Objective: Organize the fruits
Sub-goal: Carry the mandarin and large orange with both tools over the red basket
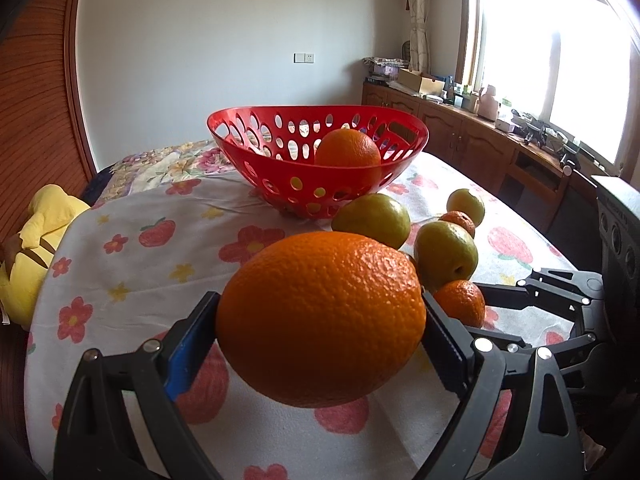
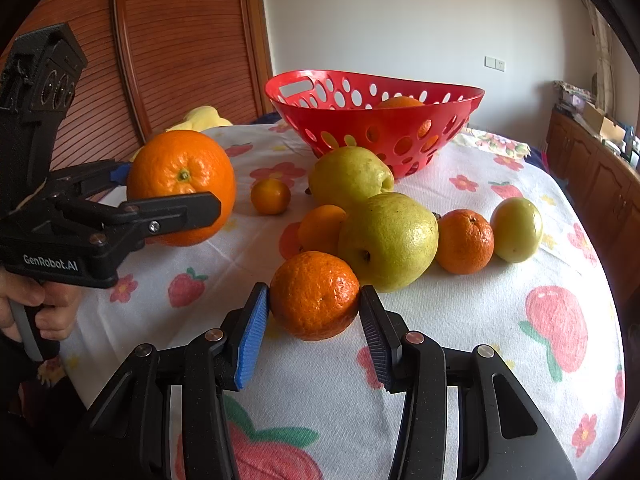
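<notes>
My left gripper (image 1: 320, 304) is shut on a large orange (image 1: 320, 320) and holds it above the flowered cloth; the right wrist view shows this orange (image 2: 182, 186) at the left, between the black fingers. My right gripper (image 2: 315, 296) is shut on a small orange (image 2: 315, 300) that rests on the cloth. Behind both stands a red perforated basket (image 2: 360, 80) with one orange (image 1: 348, 148) inside. Three green pears (image 2: 388, 240) and three more small oranges (image 2: 464, 240) lie clustered between the right gripper and the basket.
A hand (image 2: 36, 308) grips the left gripper's handle. A yellow plush toy (image 1: 36, 240) lies off the table's left edge by the wooden slatted door (image 2: 180, 40). Wooden cabinets (image 1: 480, 140) with clutter run under the window at the right.
</notes>
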A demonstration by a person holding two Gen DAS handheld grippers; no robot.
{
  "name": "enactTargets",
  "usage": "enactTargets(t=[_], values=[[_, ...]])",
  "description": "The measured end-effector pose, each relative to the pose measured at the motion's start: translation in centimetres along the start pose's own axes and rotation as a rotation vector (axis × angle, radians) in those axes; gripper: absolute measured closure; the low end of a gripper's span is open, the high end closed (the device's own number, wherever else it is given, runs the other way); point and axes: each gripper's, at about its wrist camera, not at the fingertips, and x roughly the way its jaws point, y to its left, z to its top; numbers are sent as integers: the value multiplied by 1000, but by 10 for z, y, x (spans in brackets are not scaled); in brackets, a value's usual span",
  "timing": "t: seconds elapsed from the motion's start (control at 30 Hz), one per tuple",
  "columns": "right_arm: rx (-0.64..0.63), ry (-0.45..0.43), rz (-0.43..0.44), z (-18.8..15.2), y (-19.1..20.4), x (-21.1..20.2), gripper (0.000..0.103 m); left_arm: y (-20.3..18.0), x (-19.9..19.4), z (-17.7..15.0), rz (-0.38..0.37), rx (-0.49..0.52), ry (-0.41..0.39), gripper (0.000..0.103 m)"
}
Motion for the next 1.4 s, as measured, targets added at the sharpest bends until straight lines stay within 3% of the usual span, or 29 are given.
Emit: enactTargets(t=[0.47,0.83,1.17,1.4], values=[[-22,-43,17,17,2,-19,57,6,-16,20,-5,6,-61,9],[-129,-125,-3,100,-22,-30,57,12,-19,64,22,39,-113,9],[-172,-75,-48,164,-72,21,57,17,11,106,27,45,-124,9],[-147,-34,-50,176,-98,52,56,11,30,122,5,77,-124,9]])
